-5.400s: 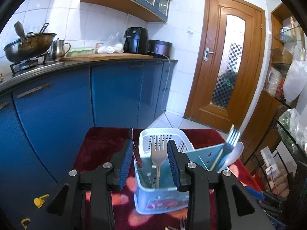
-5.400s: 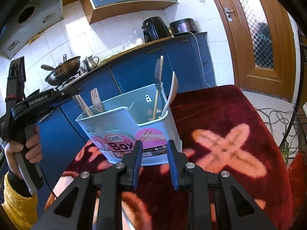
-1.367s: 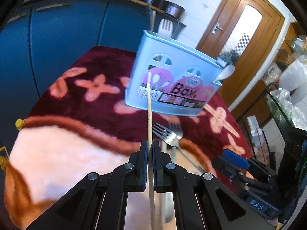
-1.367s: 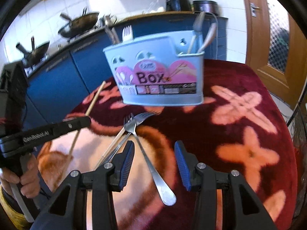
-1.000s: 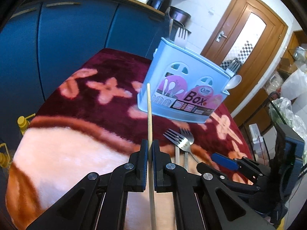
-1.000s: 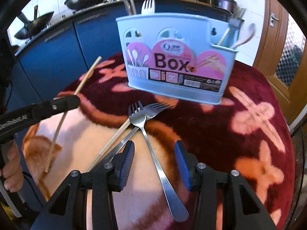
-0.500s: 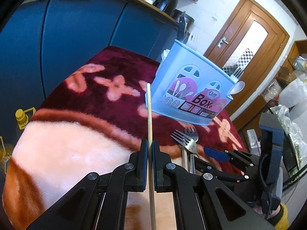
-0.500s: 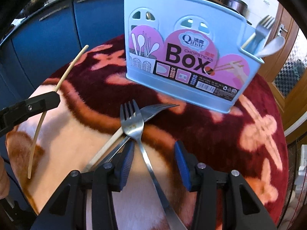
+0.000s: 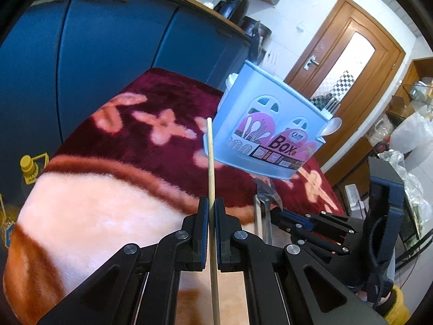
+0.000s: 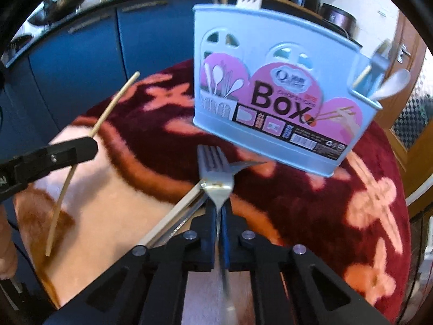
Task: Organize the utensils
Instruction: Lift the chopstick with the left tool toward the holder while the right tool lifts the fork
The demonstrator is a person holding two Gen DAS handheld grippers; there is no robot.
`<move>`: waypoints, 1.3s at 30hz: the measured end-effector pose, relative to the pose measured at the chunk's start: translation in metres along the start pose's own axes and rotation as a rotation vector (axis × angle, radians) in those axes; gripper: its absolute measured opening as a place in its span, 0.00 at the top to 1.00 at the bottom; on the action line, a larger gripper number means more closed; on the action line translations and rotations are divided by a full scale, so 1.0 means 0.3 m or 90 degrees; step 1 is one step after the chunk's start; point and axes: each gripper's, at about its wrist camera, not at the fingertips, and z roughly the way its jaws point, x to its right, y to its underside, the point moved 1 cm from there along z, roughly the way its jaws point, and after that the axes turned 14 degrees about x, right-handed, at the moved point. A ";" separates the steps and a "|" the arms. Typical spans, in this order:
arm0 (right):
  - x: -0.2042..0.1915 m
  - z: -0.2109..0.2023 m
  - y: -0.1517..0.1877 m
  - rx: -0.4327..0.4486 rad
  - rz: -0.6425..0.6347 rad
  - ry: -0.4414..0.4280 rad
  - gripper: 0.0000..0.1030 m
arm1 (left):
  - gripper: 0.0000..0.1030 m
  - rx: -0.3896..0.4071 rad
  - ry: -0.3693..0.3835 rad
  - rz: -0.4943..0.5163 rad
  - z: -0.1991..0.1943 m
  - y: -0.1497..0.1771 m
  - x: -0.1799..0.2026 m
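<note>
The blue utensil box [image 10: 273, 81] stands at the far side of the blanket-covered bench [image 10: 338, 230], already holding a white fork and a spoon. Near it, a steel fork [image 10: 215, 173] is pinched at its neck by the right gripper [image 10: 217, 214], jaws closed on it. A second fork [image 10: 189, 205] and a loose chopstick [image 10: 173, 214] lie crossed beneath. To the left, the left gripper [image 9: 212, 214] has its jaws closed on a chopstick [image 9: 210, 162], held clear of the blanket. Lifting the fork could drag the crossed pieces along. The thin chopstick may pivot in its narrow grip and miss the box opening.
</note>
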 end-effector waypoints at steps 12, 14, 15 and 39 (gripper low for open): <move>0.110 -0.204 -0.004 0.147 0.141 -0.003 0.95 | 0.96 0.023 0.045 0.000 -0.042 -0.032 0.051; 0.126 -0.243 -0.014 0.170 0.155 0.003 0.95 | 0.96 0.025 0.054 0.001 -0.047 -0.042 0.066; 0.135 -0.256 -0.020 0.180 0.161 0.005 0.95 | 0.96 0.028 0.056 0.005 -0.050 -0.048 0.076; 0.279 -0.425 -0.255 0.316 0.172 0.056 0.95 | 0.96 0.138 0.082 0.088 0.014 -0.354 0.276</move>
